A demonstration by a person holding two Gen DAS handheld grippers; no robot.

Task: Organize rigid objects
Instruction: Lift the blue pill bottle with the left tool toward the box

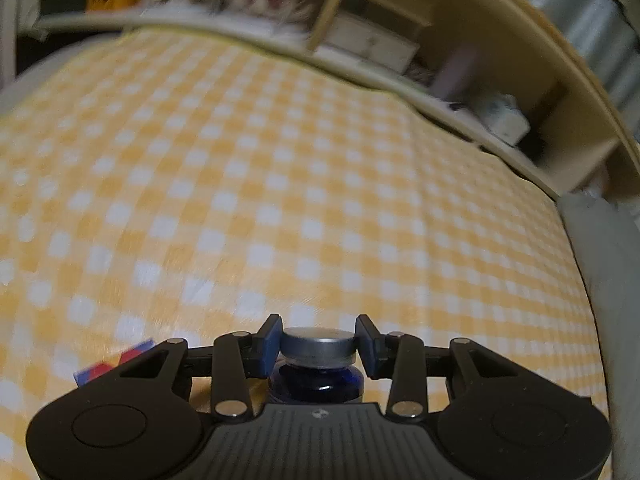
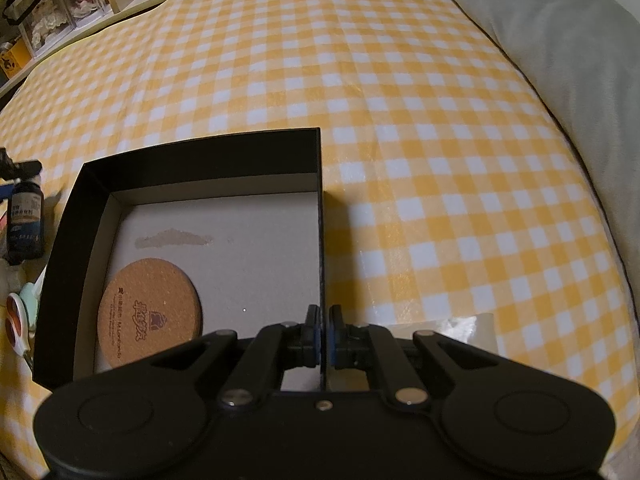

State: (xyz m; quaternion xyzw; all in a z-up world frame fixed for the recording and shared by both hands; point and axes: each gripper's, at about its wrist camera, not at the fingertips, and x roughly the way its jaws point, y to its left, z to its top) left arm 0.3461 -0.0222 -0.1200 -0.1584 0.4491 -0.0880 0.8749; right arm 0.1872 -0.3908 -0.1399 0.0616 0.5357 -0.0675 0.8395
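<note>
Landmark: shallow black cardboard box with pale grey floor (image 2: 200, 148), sitting open on the yellow-and-white checked desk (image 2: 400, 120).

Left of the box: the left tongs (image 1: 319, 344) are clamping the flat grey metal cap (image 1: 318, 343) of a small dark blue glass bottle (image 1: 316, 386). Blue pads are pressing on both sides of the cap, the bottle is hanging upright below them, long axis vertical. The right wrist view is showing the same bottle just off the box's left wall, white-and-blue label facing the camera. Label text is too small to read. The left view is motion-blurred, so I'm guessing a carry is under way.

Also left of the box: white-handled scissors with orange grips (image 2: 16, 328), near its front-left corner. A red, orange and blue card (image 1: 116, 362) is showing beside the left tongs; can't read it.

Inside the box, front-left area: round cork coaster (image 2: 150, 312), lying flat, printed logo plus small lettering, not legible enough to quote.

On the box's right wall: the right tongs (image 2: 324, 340) are pinching shut on the thin wall, one pad inside, one outside, steadying it.

Key relation: the box opening lies right of the bottle, and the left hand is the one carrying it. Judgement: the bottle needs to clear the left wall, then come down on bare floor behind the coaster.

Right of the box: clear plastic sheet (image 2: 460, 328), then a grey pillow (image 2: 560, 60).
</note>
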